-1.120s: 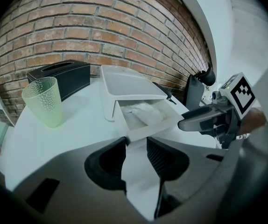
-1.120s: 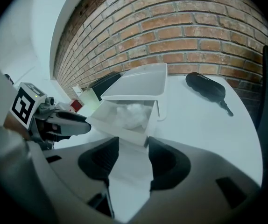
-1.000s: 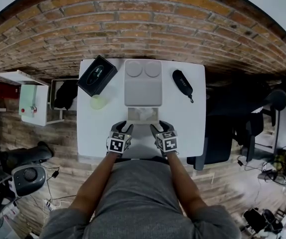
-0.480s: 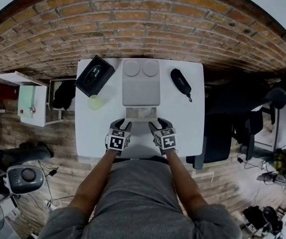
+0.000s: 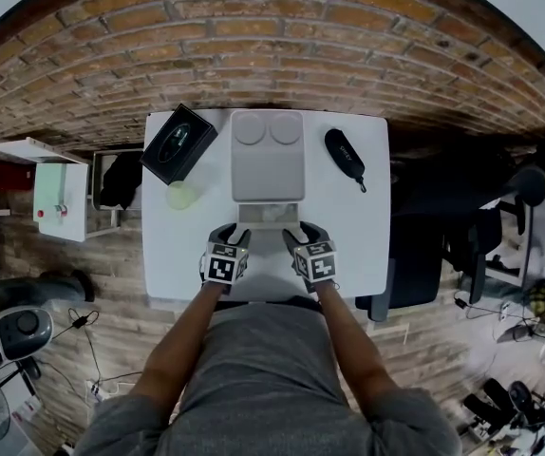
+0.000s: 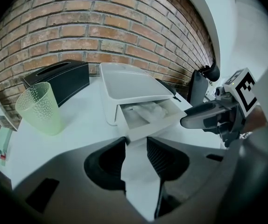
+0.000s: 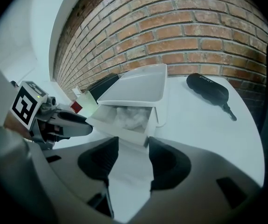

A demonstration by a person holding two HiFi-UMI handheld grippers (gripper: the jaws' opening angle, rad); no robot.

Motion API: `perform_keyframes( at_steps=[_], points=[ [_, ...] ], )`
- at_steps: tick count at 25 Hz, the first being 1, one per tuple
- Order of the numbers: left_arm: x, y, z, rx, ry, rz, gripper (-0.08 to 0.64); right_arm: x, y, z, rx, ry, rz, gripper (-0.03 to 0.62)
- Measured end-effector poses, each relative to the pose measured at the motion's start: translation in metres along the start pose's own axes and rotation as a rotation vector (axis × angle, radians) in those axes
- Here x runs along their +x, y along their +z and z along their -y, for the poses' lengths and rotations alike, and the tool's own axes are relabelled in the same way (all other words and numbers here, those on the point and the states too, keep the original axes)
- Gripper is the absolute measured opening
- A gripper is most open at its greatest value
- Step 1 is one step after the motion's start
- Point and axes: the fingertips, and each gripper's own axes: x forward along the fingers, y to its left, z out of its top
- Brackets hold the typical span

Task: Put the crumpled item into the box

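Note:
The light grey box point(image 5: 268, 164) stands mid-table with its front drawer point(image 5: 269, 214) pulled out toward me. A crumpled white tissue point(image 6: 145, 113) lies inside the drawer, also visible in the right gripper view as the tissue point(image 7: 129, 118). My left gripper point(image 5: 227, 233) sits at the drawer's front left corner and my right gripper point(image 5: 303, 231) at its front right corner. Both stand open: in each gripper view the jaws are apart, with the drawer's front edge just at the tips of the left gripper point(image 6: 135, 143) and of the right gripper point(image 7: 133, 143). Nothing is held.
A black tissue box point(image 5: 178, 142) and a pale green cup point(image 5: 180, 196) stand left of the grey box. A black glasses case point(image 5: 346, 157) lies to its right. The brick wall runs behind the white table point(image 5: 358, 226); a dark chair point(image 5: 424, 245) stands at its right.
Both grippers stay at the drawer's front corners. The head view has shifted slightly, and the drawer seems a little less far out than before.

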Motion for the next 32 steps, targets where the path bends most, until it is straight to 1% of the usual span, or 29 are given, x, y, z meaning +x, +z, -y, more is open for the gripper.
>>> perform_keyframes(
  at_steps=[5,8,12,21,27,32],
  points=[
    [0.003,-0.001,0.0,-0.017,0.005,-0.004,0.14,0.001,0.0,0.003,0.004,-0.025,0.002,0.22],
    [0.003,0.0,0.0,-0.043,0.007,-0.001,0.14,0.001,0.0,0.006,0.017,-0.039,-0.006,0.242],
    [0.004,0.001,0.0,-0.115,-0.007,0.0,0.14,0.0,-0.001,0.01,0.047,-0.058,-0.011,0.267],
    [0.005,0.0,-0.001,-0.204,-0.022,-0.016,0.143,0.0,-0.002,0.009,0.095,-0.073,-0.013,0.258],
    [0.006,0.002,-0.003,-0.224,-0.016,-0.005,0.143,0.002,0.002,0.008,0.077,-0.081,-0.015,0.239],
    [0.008,0.009,-0.007,-0.233,-0.008,0.002,0.143,0.005,0.007,0.011,0.083,-0.08,-0.015,0.239]
  ],
)
